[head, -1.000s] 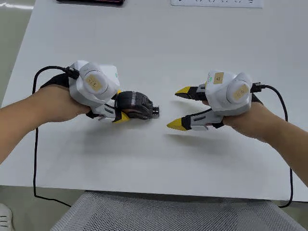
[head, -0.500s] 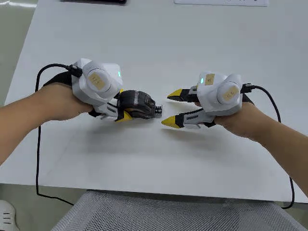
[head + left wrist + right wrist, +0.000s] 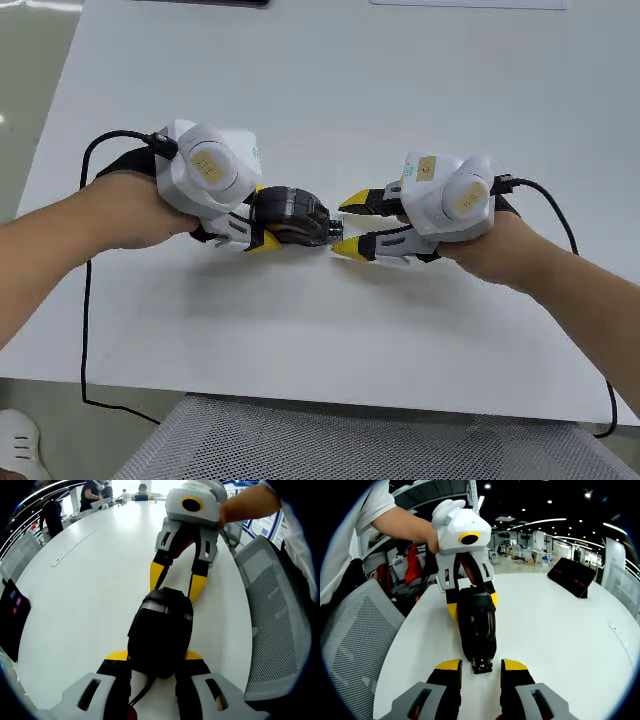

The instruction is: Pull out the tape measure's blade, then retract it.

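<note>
desk (image 3: 400, 100) white, smooth | black cable (image 3: 85, 300) loops off its L edge | grey mesh chair (image 3: 350, 440) at near edge | tape measure (image 3: 290, 216): black rounded case, small metal hook end (image 3: 482, 666), mid-desk, clamped in L gripper (image 3: 265, 215) jaws | R gripper (image 3: 348, 225) jaws parted, yellow tips flanking hook end

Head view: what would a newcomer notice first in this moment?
Two handheld grippers meet nose to nose at the middle of the white table. The left gripper is shut on a dark tape measure. The right gripper is open, its yellow-tipped fingers flanking the blade's end hook without closing on it.
</note>
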### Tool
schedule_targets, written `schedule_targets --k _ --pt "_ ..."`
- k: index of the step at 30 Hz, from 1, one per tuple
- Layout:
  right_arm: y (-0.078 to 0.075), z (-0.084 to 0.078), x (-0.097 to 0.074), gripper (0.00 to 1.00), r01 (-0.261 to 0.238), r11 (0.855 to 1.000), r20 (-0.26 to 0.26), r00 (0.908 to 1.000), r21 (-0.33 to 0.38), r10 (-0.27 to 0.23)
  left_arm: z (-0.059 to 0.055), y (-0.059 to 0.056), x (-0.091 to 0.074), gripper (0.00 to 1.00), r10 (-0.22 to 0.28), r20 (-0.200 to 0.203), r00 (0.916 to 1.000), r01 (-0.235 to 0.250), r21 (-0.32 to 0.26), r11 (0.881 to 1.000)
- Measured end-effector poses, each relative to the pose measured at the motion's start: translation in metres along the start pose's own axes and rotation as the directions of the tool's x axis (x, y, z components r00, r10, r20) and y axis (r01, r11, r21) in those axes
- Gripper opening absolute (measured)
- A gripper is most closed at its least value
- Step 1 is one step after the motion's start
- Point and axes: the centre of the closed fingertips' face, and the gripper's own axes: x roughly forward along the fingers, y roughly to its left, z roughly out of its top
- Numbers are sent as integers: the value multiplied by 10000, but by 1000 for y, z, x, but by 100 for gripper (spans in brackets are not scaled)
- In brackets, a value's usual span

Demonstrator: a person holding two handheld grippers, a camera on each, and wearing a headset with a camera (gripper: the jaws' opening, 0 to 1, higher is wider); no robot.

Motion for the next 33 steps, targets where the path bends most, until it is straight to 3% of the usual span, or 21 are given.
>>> schedule_targets --k 16,33 --pt "0 -7 11 18 -287 9989 -144 9995 -372 281 0 1 0 29 -17 22 10000 17 -2 10000" --pt "-1 -9 14 16 -323 9982 -199 9993 -514 313 0 0 0 29 -2 5 10000 2 43 10000"
